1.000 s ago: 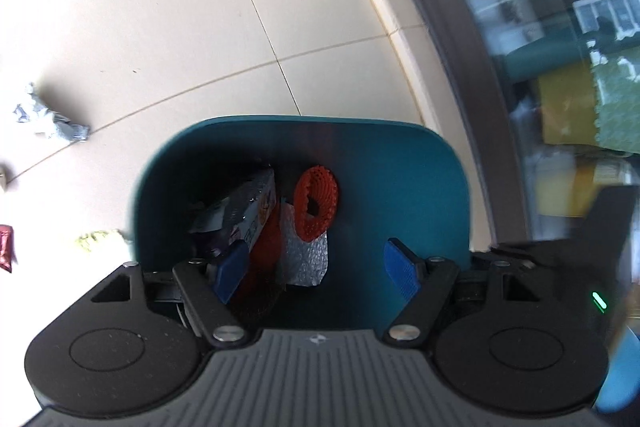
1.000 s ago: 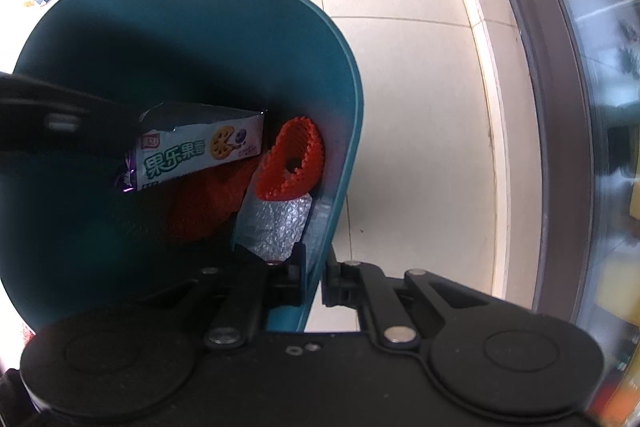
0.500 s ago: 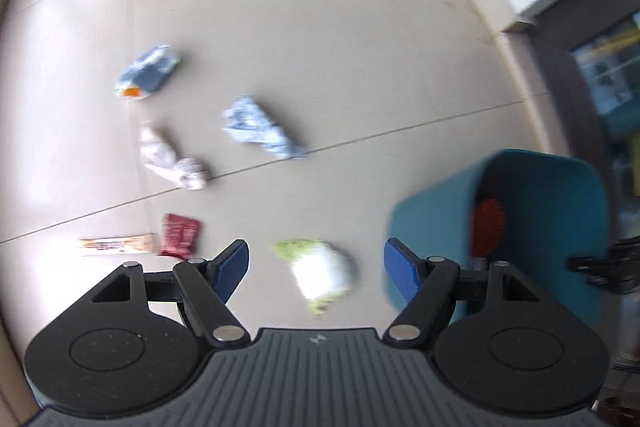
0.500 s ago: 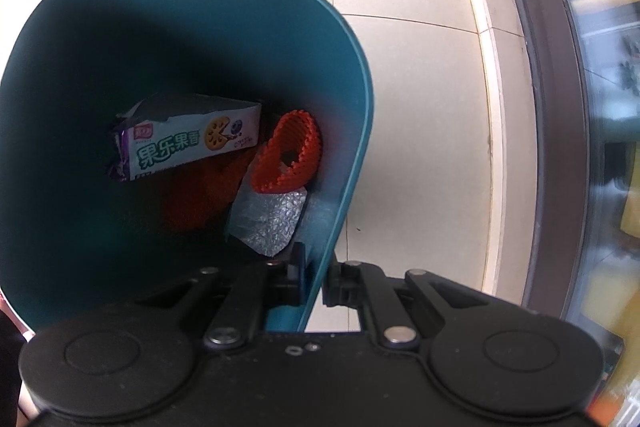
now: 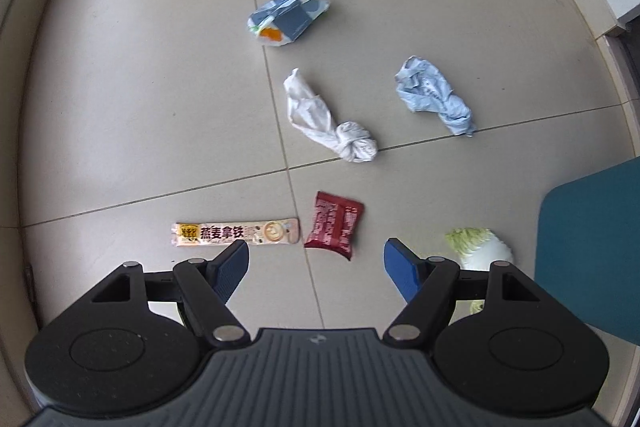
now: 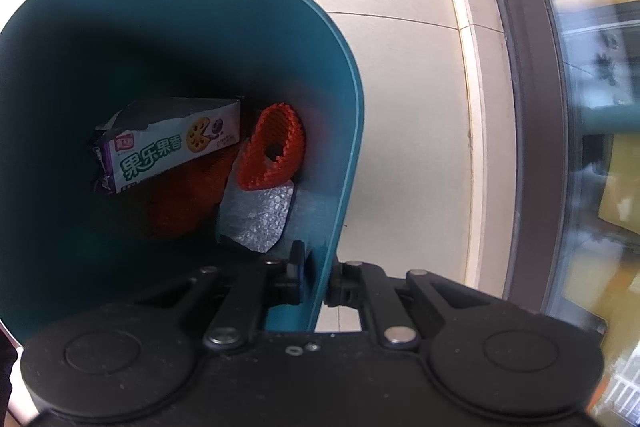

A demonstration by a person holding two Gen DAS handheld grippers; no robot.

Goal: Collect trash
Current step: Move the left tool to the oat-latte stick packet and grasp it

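Red packet (image 5: pixel 334 225) amid wrappers; teal bin (image 5: pixel 592 247) rightward

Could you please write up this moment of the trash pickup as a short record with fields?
setting: tiled floor beside a glass door
left gripper: open, empty, above the floor litter
right gripper: shut on the rim of the teal bin
in bin: biscuit box, orange foam net, bubble wrap
on floor: coffee sachet, dark red packet, knotted white bag, crumpled blue paper, blue-and-white wrapper, cabbage piece
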